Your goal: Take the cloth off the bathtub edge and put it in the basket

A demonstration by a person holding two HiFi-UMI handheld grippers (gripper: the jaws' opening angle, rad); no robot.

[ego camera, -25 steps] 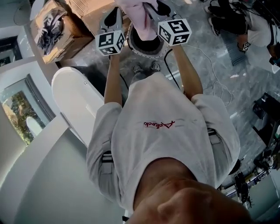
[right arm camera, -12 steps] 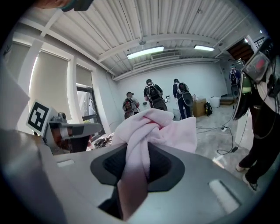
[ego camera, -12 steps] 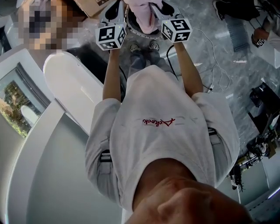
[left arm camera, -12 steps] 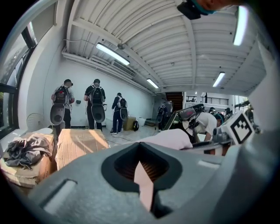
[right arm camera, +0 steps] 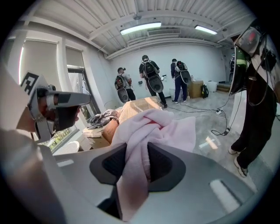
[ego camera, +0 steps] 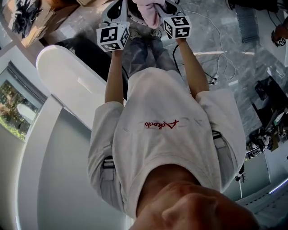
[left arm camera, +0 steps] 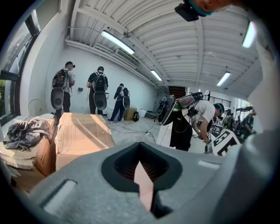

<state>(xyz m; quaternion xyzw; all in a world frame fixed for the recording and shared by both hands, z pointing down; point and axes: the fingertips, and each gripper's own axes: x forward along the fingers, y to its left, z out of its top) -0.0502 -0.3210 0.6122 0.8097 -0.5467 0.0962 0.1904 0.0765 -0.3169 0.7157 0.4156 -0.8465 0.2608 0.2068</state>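
You've got the cloth (ego camera: 148, 11) pinched by both: right gripper (right arm camera: 135, 164) clamped on a thick fold, left gripper (left arm camera: 142, 170) nipping a thin edge, so it hangs bunched between them, off the tub (ego camera: 63, 76), ready for the basket.

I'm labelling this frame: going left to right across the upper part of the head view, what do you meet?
Cardboard box with dark clothes → left gripper → pink cloth → right gripper → black equipment
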